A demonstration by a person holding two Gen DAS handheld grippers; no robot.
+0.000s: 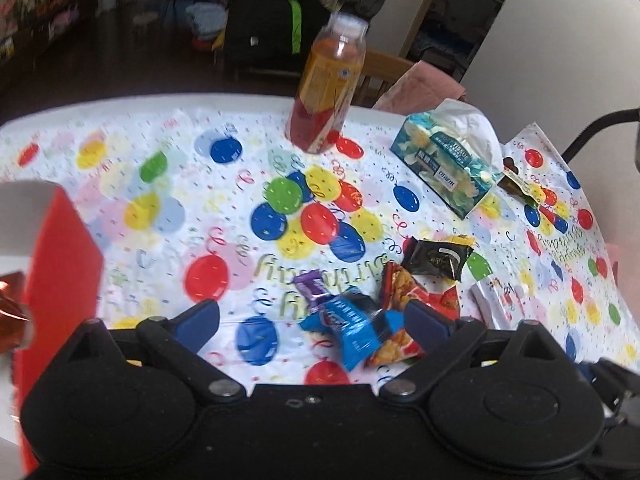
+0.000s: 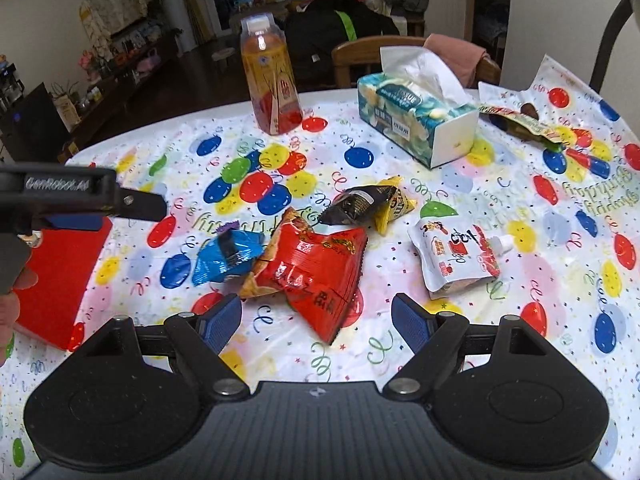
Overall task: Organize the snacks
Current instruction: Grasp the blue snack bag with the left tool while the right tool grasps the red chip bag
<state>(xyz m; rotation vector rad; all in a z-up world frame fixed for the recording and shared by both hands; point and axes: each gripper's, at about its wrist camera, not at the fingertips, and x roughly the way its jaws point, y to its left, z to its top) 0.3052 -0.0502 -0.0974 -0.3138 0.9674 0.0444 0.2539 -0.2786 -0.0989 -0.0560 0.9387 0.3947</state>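
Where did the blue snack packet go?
The blue snack packet lies on the balloon tablecloth, left of centre in the right wrist view, touching the big red snack bag, with the red box further left.

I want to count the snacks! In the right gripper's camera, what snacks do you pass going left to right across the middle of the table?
Blue packet → big red snack bag → black packet with yellow ends → white drink pouch.
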